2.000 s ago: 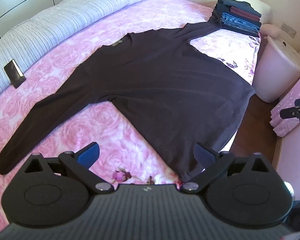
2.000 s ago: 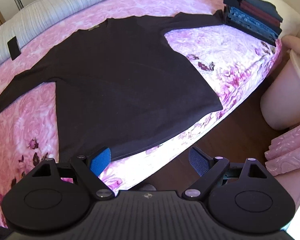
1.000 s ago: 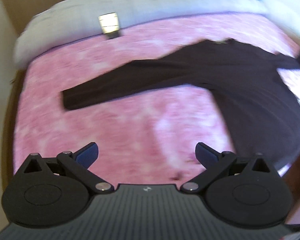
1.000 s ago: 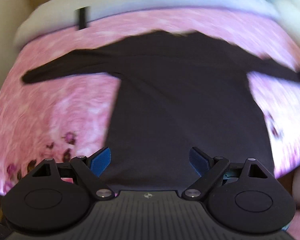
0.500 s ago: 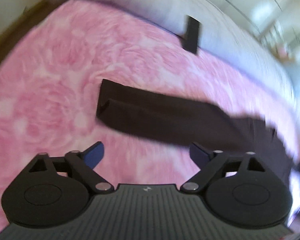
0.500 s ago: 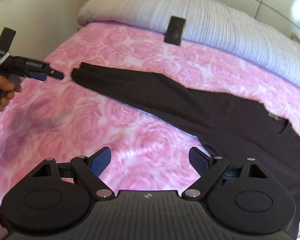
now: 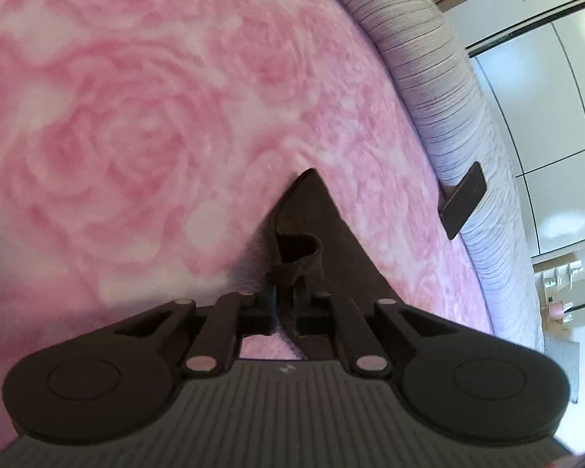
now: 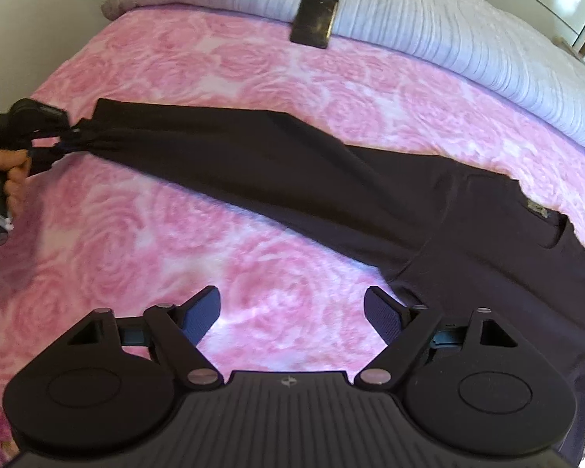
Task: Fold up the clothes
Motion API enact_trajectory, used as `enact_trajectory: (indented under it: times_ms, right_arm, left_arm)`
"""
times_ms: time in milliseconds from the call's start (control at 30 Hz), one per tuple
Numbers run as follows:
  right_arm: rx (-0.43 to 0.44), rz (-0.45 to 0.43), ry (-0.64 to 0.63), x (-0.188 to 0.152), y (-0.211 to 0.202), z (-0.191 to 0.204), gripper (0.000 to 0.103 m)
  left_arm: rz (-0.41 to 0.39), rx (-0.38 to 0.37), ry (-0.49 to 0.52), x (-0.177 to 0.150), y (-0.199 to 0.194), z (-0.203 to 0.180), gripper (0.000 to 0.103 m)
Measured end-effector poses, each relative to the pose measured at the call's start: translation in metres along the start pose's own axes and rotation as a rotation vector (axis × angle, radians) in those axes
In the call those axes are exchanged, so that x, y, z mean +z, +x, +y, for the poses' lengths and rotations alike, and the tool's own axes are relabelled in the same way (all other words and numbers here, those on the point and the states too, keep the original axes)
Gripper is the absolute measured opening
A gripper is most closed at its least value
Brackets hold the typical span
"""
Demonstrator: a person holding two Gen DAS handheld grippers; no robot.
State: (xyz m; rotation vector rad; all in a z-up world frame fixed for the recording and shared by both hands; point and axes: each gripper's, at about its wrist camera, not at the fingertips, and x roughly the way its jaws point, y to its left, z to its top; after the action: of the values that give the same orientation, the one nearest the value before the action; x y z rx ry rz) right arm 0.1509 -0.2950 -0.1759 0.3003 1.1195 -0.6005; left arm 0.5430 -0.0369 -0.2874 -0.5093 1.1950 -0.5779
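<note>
A dark long-sleeved sweater (image 8: 487, 234) lies flat on the pink rose-patterned bedspread (image 8: 156, 241). Its left sleeve (image 8: 234, 160) stretches across the bed toward the left edge. My left gripper (image 7: 286, 304) is shut on the sleeve cuff (image 7: 312, 210), which bunches between its fingers; in the right wrist view that same left gripper (image 8: 64, 136) pinches the cuff at the far left, held by a hand (image 8: 7, 171). My right gripper (image 8: 292, 312) hovers over bare bedspread just below the armpit seam, its jaws wide and closing slightly with nothing between them.
A dark phone (image 8: 316, 15) leans against the striped white bolster (image 8: 448, 19) along the head of the bed; the phone (image 7: 464, 199) also shows in the left wrist view. White wardrobe doors (image 7: 546, 117) stand behind the bolster.
My left gripper dropped onto the sleeve's end and closed on the cuff, bunching it. My right gripper came lower and nearer the armpit area, still wide.
</note>
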Motion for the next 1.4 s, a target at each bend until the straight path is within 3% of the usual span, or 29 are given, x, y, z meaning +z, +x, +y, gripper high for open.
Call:
enact_trajectory:
  times_ms: [200,367,500,633,733,867,1000,1100,1267,1333,1400]
  right_arm:
    - [-0.052,-0.027,0.007,0.004,0.015,-0.031,0.082]
    - [-0.052,-0.049,0.081,0.007,0.053,-0.072,0.071]
    - [0.085,-0.112,0.25,0.007,0.093,-0.111,0.071]
    - [0.233,-0.05,0.304,-0.002,0.138,-0.128,0.071]
    - [0.277,-0.103,0.333,-0.012,0.117,-0.144,0.07]
    - [0.27,-0.184,0.418,-0.034,0.06,-0.191,0.073]
    - [0.177,-0.211,0.536,-0.085,0.013,-0.27,0.076]
    - [0.065,-0.205,0.631,-0.14,-0.014,-0.333,0.078]
    - [-0.092,-0.158,0.723,-0.233,-0.043,-0.406,0.079]
    - [-0.13,-0.128,0.74,-0.266,-0.048,-0.422,0.08]
    - [-0.146,-0.098,0.754,-0.293,-0.048,-0.43,0.08]
  left_arm:
    - [-0.001,0.021,0.055,-0.004,-0.013,-0.008,0.003]
    - [-0.047,0.019,0.165,-0.001,-0.018,-0.034,0.003]
    - [-0.114,-0.005,0.278,-0.001,-0.03,-0.072,0.003]
    - [-0.174,-0.018,0.402,-0.012,-0.045,-0.131,0.003]
    - [-0.222,-0.066,0.525,-0.041,-0.059,-0.203,0.003]
    - [-0.228,-0.183,0.745,-0.128,-0.067,-0.328,0.003]
    - [-0.178,-0.358,0.944,-0.263,-0.046,-0.451,0.003]
    - [-0.091,-0.469,1.01,-0.377,-0.004,-0.515,0.003]
    - [0.042,-0.46,1.091,-0.547,0.103,-0.549,0.003]
    - [0.143,-0.408,1.13,-0.598,0.15,-0.544,0.003]
    - [0.233,-0.368,1.174,-0.629,0.178,-0.533,0.004]
